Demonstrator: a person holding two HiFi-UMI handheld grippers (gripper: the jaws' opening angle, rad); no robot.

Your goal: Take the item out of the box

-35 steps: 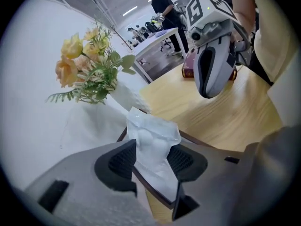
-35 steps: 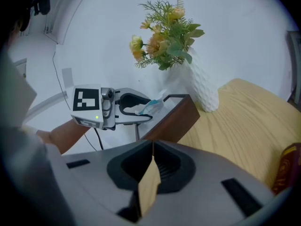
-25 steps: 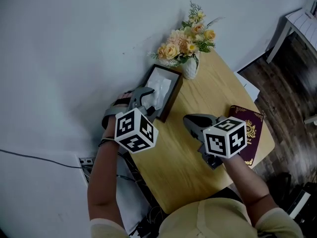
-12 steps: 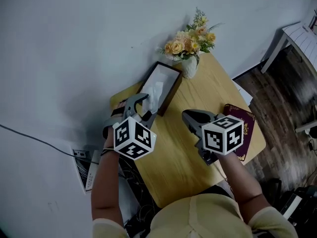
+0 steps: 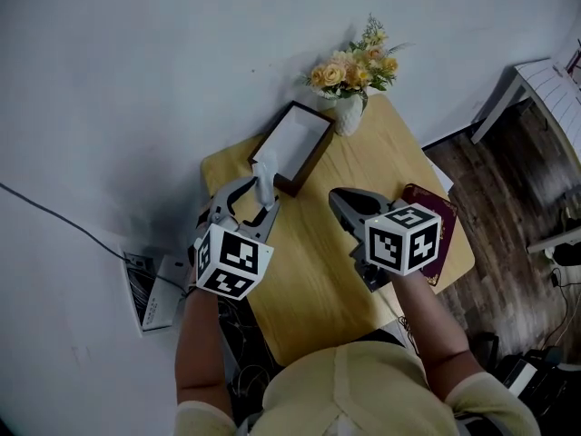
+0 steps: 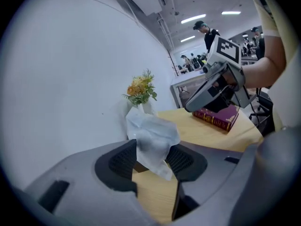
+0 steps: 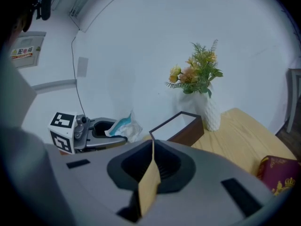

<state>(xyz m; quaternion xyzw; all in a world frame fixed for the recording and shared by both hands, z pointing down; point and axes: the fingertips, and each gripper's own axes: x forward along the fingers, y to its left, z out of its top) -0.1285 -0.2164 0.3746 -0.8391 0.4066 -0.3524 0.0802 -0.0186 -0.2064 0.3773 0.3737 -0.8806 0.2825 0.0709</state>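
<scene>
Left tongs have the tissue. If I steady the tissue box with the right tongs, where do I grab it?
I'd pinch the dark rim of the box on the long side facing the open table, toward its near end, one jaw inside, one outside, coming from the side of the right tongs. The vase crowds the far end and the wall backs the other long side.

Open office or lab hall: ceiling strip lights (image 6: 193, 19), background people (image 6: 207, 31).
</scene>
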